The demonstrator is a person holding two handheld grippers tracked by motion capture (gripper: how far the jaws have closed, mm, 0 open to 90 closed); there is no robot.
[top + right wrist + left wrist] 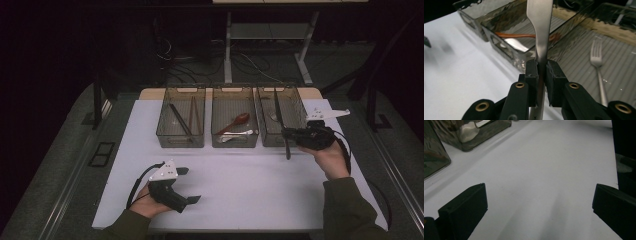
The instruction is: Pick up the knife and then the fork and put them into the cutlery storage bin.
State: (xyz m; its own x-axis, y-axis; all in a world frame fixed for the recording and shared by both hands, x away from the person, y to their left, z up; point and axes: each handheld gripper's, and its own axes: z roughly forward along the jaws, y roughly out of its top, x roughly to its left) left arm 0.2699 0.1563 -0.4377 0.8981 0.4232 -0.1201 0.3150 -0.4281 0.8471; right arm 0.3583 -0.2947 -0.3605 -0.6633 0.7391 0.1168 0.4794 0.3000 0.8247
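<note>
- From the high view, I have the right gripper (300,135) pinching a long flat metal utensil (280,120), probably a knife, near its handle end. It stands above the front wall of the rightmost bin (295,102), with its far end over that bin.
- On the near part of the table (250,185) my left gripper (187,185) rests with nothing between its parts.
- Looking along the left gripper view, the fingers (464,210) stand wide apart over bare white surface.
- Through the right gripper view, the fingers (531,75) clamp the utensil on its flat faces. A fork (597,65) lies in the bin beyond, and a brown spoon (516,35) lies in the middle bin (499,40).
- I judge the utensil stiff, light and slick. Held this far from its middle, it could pivot or slide, so a grip nearer the balance point would be safer.
</note>
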